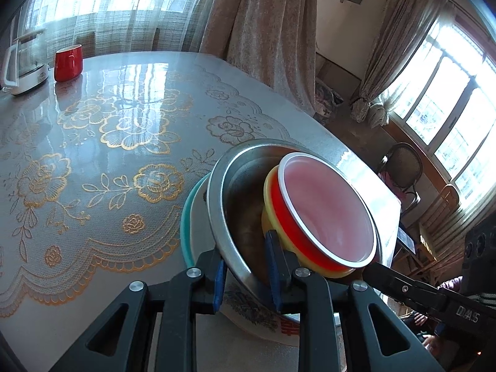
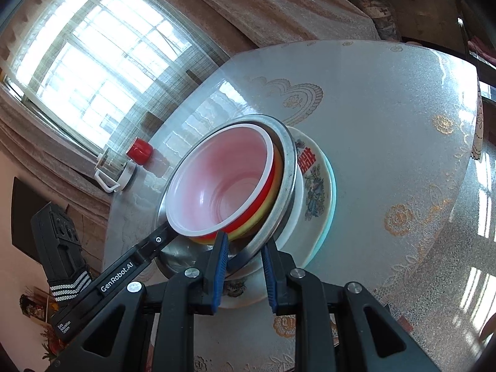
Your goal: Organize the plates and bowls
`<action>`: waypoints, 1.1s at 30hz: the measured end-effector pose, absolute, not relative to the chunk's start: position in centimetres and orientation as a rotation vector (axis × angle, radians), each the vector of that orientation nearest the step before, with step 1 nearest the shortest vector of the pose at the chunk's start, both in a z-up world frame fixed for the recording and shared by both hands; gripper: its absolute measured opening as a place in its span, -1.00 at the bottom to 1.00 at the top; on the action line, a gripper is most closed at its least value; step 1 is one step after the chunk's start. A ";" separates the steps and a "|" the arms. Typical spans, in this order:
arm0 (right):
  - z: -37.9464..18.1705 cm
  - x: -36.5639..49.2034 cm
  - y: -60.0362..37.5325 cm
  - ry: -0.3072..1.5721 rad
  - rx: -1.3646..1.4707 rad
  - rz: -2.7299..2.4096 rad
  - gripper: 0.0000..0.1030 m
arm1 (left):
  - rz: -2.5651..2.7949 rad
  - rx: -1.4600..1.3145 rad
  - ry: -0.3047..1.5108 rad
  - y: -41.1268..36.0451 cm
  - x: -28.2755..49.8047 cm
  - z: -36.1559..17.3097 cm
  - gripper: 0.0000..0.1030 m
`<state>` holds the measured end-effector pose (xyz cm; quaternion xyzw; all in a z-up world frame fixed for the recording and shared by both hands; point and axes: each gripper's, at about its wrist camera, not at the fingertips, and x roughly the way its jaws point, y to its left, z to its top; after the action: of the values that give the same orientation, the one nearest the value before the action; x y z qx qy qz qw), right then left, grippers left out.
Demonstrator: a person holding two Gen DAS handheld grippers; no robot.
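the left gripper (image 1: pixel 248 276) is clenched on the near rim of the metal bowl (image 1: pixel 229 204), one blue pad inside the wall and one outside, so the whole nest can be steered from one edge. the right gripper (image 2: pixel 243 266) straddles the opposite part of that same rim (image 2: pixel 286 167); its pads look close against the metal, but i cannot tell whether it truly bites or only brackets it.

inside the metal bowl sits a yellow bowl (image 1: pixel 269 220), and a red bowl with a white lining (image 1: pixel 325 207) nests in that, smallest on top, which keeps the stack compact.

the metal bowl rests on a printed plate (image 2: pixel 313 183) above a teal plate (image 2: pixel 332 186) near the table's right edge (image 1: pixel 365 161). far left stand a red cup (image 1: pixel 68 62) and a kettle (image 1: pixel 23 65).

the sorting looks nearly finished.
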<state>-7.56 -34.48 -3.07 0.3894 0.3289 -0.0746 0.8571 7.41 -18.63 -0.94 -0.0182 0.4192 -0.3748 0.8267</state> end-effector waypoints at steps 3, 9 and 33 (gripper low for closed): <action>-3.1 -7.6 -34.5 0.690 0.827 -0.156 -0.53 | -0.784 -0.023 0.877 -18.5 6.9 -0.7 -0.49; -3.0 -7.7 -34.5 0.684 0.829 -0.162 -0.52 | -0.759 0.040 0.839 -18.3 6.0 0.1 -0.38; -0.9 -11.1 -29.3 0.583 0.550 -0.324 -0.35 | -0.598 0.087 0.722 -11.6 1.5 1.0 0.62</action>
<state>-11.09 -29.26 -0.94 0.2665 0.2827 -0.1568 0.9080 1.47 -11.57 1.02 0.0418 0.3476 -0.2880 0.8913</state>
